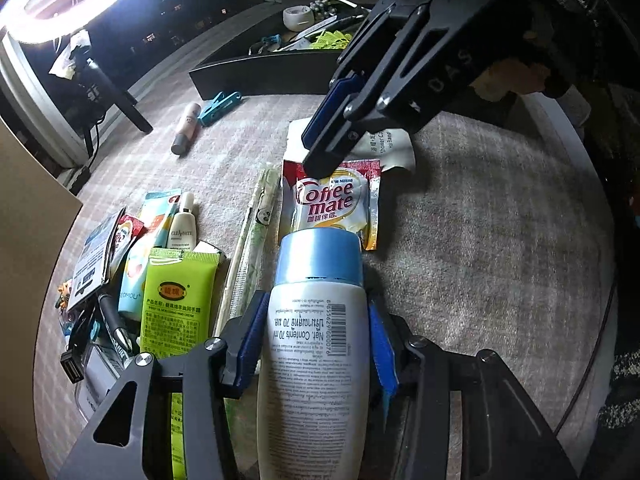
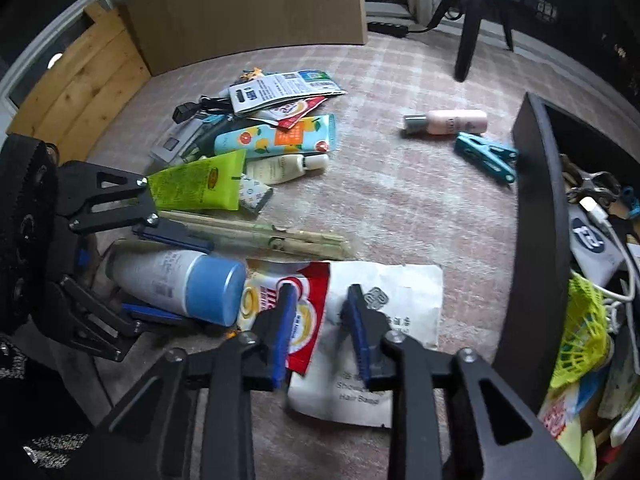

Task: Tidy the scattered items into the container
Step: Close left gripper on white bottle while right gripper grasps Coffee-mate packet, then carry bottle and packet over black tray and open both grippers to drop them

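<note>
Container: the black tray (image 2: 532, 264) runs down the right side of the right wrist view and sits at the upper middle of the left wrist view. It already holds a fair heap: yellow netting, a white cable, packets, a roll of tape. Judged from that, the tidying is partly done.

Carpet: the checked carpet (image 1: 480, 248) carries everything not yet put away.

Pile: the main pile (image 2: 256, 128) lies upper middle in the right wrist view: a green tube, a fruit-print tube, a small white tube, leaflets, a black plug and cable. None of it is in the tray.

Bottle: the white bottle with a blue cap (image 1: 316, 320) lies at the bottom centre of the left wrist view, on the carpet, well apart from the tray.

Left gripper: the left gripper (image 1: 316, 320) has its blue pads against both sides of the bottle, about half open around it. The bottle looks gripped but not yet lifted.

Packets: the creamer packet (image 1: 332, 208) overlaps the white shower-cap packet (image 2: 392, 300), centre of both views.

Right gripper: the right gripper (image 2: 322, 320) is part open over these two packets. Whether its pads are pinching them I cannot tell.

Strays: a pink bottle (image 2: 448, 122) and a teal clip (image 2: 486, 156) lie near the tray wall, upper right, still outside; wrapped chopsticks (image 2: 256, 236) lie beside the bottle.
</note>
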Motion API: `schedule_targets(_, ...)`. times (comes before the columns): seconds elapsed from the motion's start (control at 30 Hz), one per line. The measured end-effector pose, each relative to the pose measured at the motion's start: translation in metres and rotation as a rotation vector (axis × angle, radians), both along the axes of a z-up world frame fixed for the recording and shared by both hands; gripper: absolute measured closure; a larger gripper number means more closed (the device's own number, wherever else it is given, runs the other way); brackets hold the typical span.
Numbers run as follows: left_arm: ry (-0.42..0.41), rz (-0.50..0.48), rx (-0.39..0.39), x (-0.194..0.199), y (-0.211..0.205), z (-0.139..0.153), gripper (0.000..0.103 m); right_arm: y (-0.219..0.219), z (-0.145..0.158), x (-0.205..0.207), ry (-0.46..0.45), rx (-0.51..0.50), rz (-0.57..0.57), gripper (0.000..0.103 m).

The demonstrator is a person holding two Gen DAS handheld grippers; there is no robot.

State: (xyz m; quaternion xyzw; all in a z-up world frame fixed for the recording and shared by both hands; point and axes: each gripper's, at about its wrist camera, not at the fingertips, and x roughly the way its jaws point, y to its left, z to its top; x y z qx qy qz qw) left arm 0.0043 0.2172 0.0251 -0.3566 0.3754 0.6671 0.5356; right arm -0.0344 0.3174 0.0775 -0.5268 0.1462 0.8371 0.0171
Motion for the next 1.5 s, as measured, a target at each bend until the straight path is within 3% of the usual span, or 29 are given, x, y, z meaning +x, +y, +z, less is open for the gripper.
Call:
schedule_targets(0.37,0.026,0.012,0.032,0.005,-0.005,0.000,0.058,0.002,-0.012,-0.018,0.046,-0.120,-0.011,0.065)
schedule_targets(0.73,0.047,0.024,0.020,0.017,-0.012,0.002,0.058,-0.009,-0.007,-0.003,-0.019,-0.029,0.064,0.065)
schedule_targets(0.83,0.021,0.020,0.005,0.021,-0.020,0.004,0.058,-0.014,-0.006,-0.010,-0.031,-0.011,0.066,0.053)
schedule_targets(0.9,0.029,0.028,-0.002,0.023,-0.025,0.004,0.058,-0.021,-0.006,-0.015,-0.038,0.051,0.087,0.045)
schedule_targets(1.13,0.005,0.122,0.022,0.018,-0.045,0.013,0.058,-0.052,-0.017,-0.034,-0.075,0.189,0.207,0.029)
schedule_targets(1.23,0.004,0.161,0.036,0.016,-0.053,0.015,0.058,-0.063,-0.017,-0.032,-0.066,0.229,0.254,0.037)
schedule_targets(1.27,0.006,0.167,0.039,0.016,-0.055,0.016,0.058,-0.063,-0.016,-0.032,-0.064,0.229,0.258,0.046)
schedule_targets(1.4,0.008,0.204,0.057,0.016,-0.064,0.022,0.058,-0.064,-0.012,-0.029,-0.069,0.237,0.267,0.054)
schedule_targets(1.47,0.013,0.223,0.071,0.017,-0.065,0.026,0.058,-0.067,-0.006,-0.027,-0.046,0.193,0.281,0.090)
schedule_targets(1.5,0.013,0.235,0.079,0.017,-0.067,0.029,0.058,-0.067,-0.005,-0.027,-0.049,0.194,0.267,0.091)
